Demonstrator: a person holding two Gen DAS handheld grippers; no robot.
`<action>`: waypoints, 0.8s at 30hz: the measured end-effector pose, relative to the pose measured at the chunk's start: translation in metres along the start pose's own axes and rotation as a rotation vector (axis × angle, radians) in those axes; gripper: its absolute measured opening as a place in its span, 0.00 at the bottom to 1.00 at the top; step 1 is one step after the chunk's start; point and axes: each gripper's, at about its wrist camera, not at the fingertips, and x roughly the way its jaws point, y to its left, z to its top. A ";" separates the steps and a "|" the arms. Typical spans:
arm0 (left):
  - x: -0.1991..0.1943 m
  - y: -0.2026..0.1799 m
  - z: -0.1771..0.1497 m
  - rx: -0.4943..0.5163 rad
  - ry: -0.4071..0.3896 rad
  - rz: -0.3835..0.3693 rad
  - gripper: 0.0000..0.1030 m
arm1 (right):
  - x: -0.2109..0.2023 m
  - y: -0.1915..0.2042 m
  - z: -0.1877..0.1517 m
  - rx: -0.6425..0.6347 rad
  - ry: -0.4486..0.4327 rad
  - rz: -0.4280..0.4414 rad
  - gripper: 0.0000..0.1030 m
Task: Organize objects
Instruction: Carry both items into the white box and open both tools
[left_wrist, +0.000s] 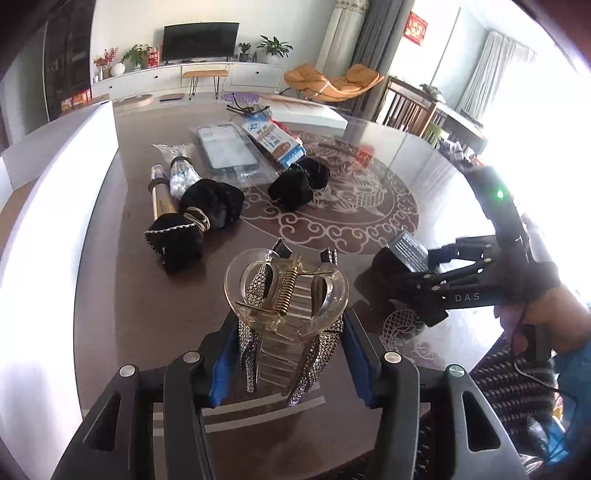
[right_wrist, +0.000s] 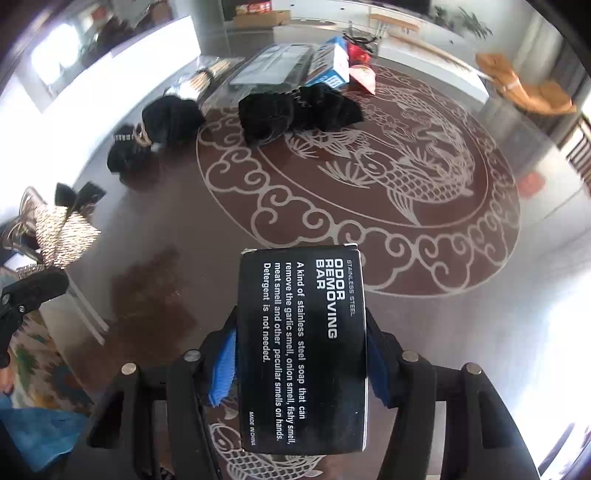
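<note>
Box (right_wrist: 301, 347) and hair claw (left_wrist: 286, 314) between tongs

- Table (right_wrist: 155, 221): dark brown, with a pale fish-and-cloud medallion at its centre.
- Box (right_wrist: 301, 350): black, white lettering.
- Clip (left_wrist: 286, 295): clear plastic, gold spring, silver rhinestone wings.
- Pads (right_wrist: 223, 363): blue.
- Scrunchies (left_wrist: 297, 181), at the medallion's 10 o'clock: black.
- Carton (left_wrist: 275, 140), at 11 o'clock: blue and white.
- Chair (left_wrist: 332, 81): orange-tan.

wrist views, steeply down, sharing table (left_wrist: 147, 295) (close)
</note>
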 end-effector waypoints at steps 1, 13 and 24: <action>-0.003 0.003 0.001 -0.009 -0.005 -0.009 0.51 | -0.004 -0.005 -0.004 0.025 -0.007 0.024 0.57; -0.060 0.029 0.015 -0.076 -0.105 -0.047 0.51 | -0.069 -0.009 -0.007 0.244 -0.166 0.429 0.57; -0.169 0.188 0.006 -0.330 -0.221 0.276 0.51 | -0.102 0.169 0.114 0.050 -0.240 0.652 0.57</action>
